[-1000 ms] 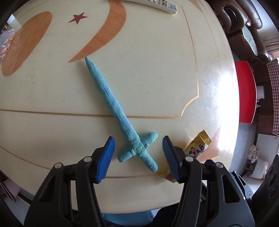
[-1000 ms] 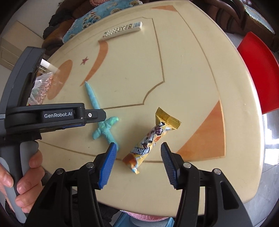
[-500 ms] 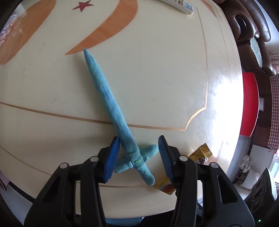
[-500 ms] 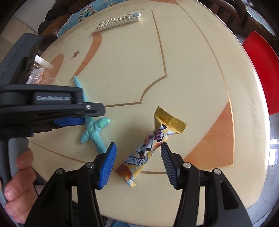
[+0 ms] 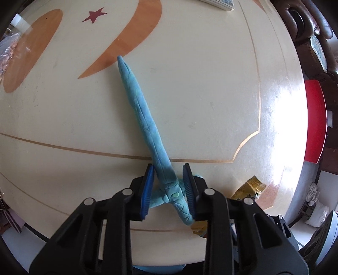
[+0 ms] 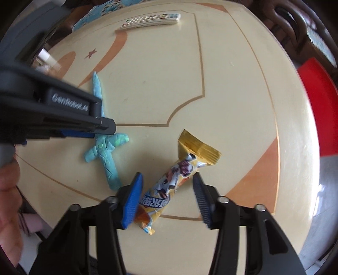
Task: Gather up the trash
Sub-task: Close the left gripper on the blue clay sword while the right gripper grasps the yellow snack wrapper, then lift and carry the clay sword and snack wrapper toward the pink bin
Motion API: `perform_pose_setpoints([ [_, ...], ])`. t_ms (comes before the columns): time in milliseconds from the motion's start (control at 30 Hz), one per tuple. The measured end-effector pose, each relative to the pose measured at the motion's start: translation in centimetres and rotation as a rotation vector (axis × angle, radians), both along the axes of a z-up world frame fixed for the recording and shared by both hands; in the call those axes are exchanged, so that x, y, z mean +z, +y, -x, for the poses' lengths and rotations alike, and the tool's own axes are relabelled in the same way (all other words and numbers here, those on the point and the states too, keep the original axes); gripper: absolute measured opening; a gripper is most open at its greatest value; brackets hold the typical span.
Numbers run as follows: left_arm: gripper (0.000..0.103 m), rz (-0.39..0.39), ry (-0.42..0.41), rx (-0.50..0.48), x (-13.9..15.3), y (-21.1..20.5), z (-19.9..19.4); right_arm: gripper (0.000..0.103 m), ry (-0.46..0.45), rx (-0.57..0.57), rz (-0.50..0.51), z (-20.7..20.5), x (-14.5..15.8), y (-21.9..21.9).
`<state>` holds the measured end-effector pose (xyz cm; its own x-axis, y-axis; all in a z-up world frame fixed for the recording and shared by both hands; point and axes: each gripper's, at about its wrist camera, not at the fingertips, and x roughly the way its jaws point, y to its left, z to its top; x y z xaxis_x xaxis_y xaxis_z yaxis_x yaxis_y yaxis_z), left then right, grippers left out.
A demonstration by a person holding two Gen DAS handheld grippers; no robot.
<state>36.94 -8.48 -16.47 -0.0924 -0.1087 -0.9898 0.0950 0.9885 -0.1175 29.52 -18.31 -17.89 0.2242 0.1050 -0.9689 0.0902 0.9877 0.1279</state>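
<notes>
Table (image 5: 211, 95): left gripper (image 5: 169, 188) downward, astride clay sword (image 5: 145, 118).

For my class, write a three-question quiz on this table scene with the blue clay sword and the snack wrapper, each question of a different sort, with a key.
1. True or false: the left hand-held gripper has its pads at the blue clay sword near the crossguard.
2. Multiple choice: what lies between the fingers of the right hand-held gripper? A) the remote control B) the snack wrapper C) the clay sword
3. Short answer: what is the colour of the star inlaid in the table?

Key: 1 true; 2 B; 3 dark red.
</notes>
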Motion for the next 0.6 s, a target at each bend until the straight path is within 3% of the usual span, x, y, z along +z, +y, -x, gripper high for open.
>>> perform_pose_setpoints([
  [200,0.021,-0.003,-0.011,-0.086,0.4,-2.0,-0.1,0.021,-0.017,0.044,-0.019,-0.2,0.0,-0.1],
  [333,0.021,0.029,-0.013,-0.125,0.8,-1.8,-0.1,0.019,-0.034,0.060,-0.020,0.3,0.2,-0.5],
  [600,0.021,0.055,-0.104,-0.198,2.2,-2.0,1.6,0.018,-0.072,0.057,-0.010,0.7,0.9,-1.5],
])
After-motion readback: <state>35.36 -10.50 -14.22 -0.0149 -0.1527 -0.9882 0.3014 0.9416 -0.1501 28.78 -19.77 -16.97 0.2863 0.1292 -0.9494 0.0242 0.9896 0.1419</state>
